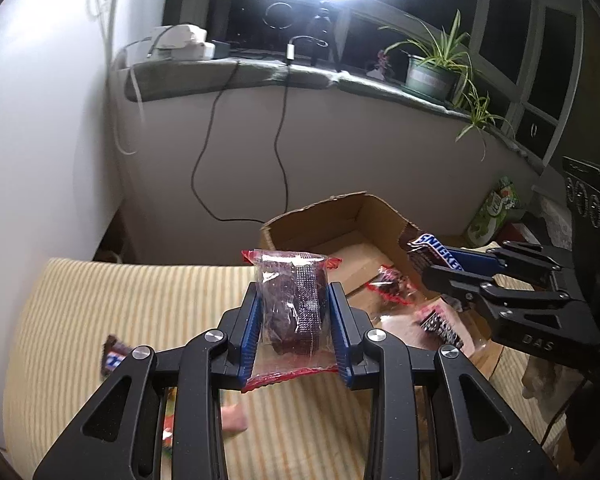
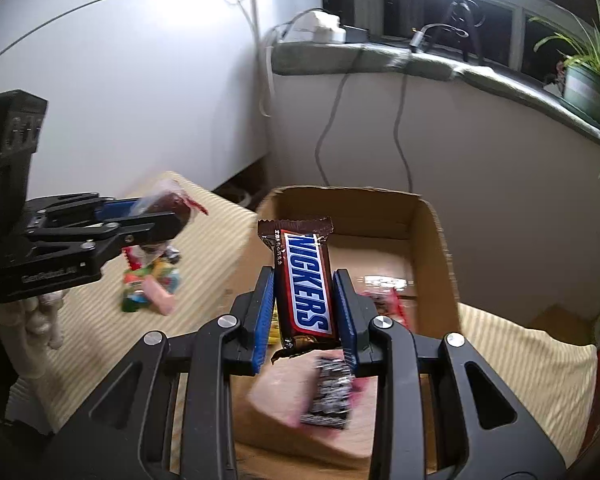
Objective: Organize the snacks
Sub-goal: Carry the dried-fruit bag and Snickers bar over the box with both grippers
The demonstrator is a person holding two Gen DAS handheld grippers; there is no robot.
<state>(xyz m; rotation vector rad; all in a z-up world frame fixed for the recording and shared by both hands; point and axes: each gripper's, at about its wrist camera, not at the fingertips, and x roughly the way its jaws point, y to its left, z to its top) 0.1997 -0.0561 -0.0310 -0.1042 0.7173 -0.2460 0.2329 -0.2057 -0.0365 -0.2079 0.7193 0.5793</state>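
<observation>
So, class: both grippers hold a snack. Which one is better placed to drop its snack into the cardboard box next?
Probably right. The right gripper holds the Snickers bar over the cardboard box, while the left gripper holds its clear-wrapped snack over the striped cloth, short of it.

The left gripper (image 1: pixel 296 312) is raised, its blue pads clamped on a clear snack packet (image 1: pixel 294 300). The right gripper (image 2: pixel 305 300) is level beside it, clamped on a Snickers bar (image 2: pixel 306 280) held upright.
</observation>
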